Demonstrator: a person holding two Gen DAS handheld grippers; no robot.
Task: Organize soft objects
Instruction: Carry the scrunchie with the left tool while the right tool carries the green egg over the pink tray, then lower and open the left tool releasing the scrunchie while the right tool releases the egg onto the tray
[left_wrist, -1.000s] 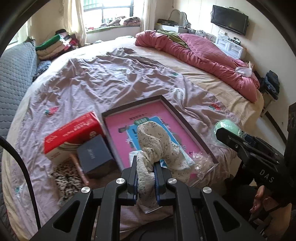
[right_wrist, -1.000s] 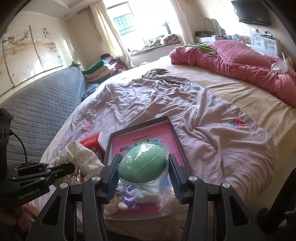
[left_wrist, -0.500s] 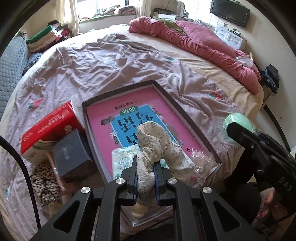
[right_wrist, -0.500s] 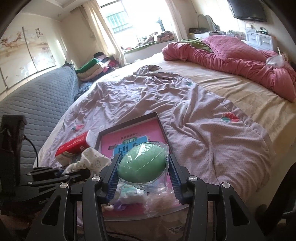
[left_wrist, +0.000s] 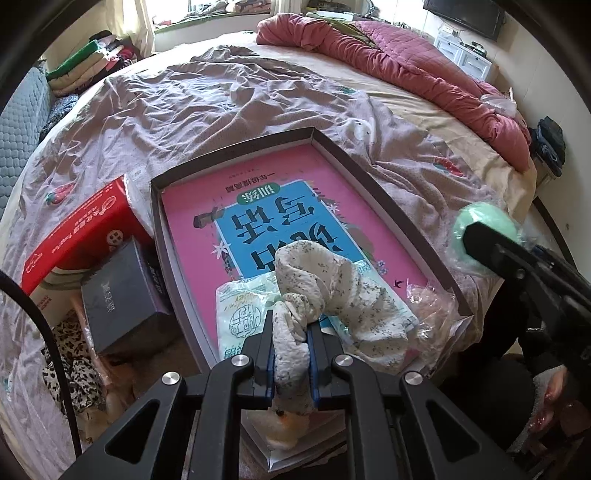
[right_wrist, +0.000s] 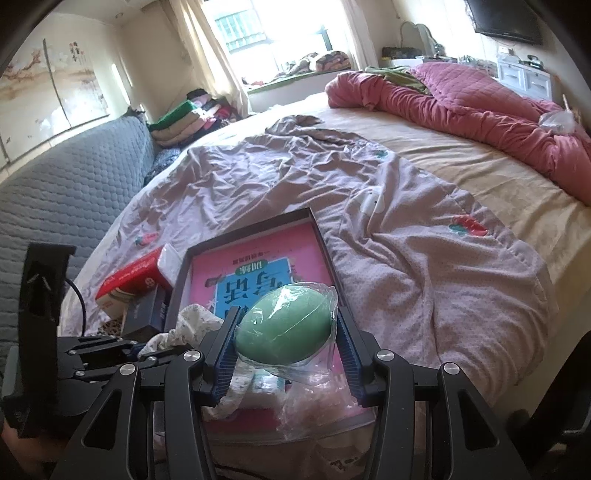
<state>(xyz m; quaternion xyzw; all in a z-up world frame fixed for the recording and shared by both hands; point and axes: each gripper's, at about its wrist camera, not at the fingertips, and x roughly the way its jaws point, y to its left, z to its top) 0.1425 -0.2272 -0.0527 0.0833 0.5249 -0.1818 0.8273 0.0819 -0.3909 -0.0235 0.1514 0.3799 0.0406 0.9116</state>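
Observation:
My left gripper (left_wrist: 290, 334) is shut on a white speckled cloth (left_wrist: 332, 291), which drapes over the near end of a shallow grey box (left_wrist: 236, 151) with a pink and blue book (left_wrist: 258, 206) in it. A pale green packet (left_wrist: 240, 314) lies under the cloth. In the right wrist view, my right gripper (right_wrist: 286, 339) is shut on a green egg-shaped sponge in clear wrap (right_wrist: 284, 334), held above the box's near right corner (right_wrist: 325, 254). The left gripper (right_wrist: 122, 350) appears at the left there, with the cloth (right_wrist: 192, 321) in it.
A red tissue box (left_wrist: 77, 236) and a dark grey box (left_wrist: 122, 295) sit left of the grey box, with a leopard-print cloth (left_wrist: 70, 369) nearer. Crumpled clear plastic (left_wrist: 432, 302) lies at the box's near right. A pink quilt (left_wrist: 406, 62) covers the far side of the bed.
Both grippers have come down and closer to the grey box, keeping their hold. The cloth now hangs low over the packet in the box; the sponge is nearer the box's right corner.

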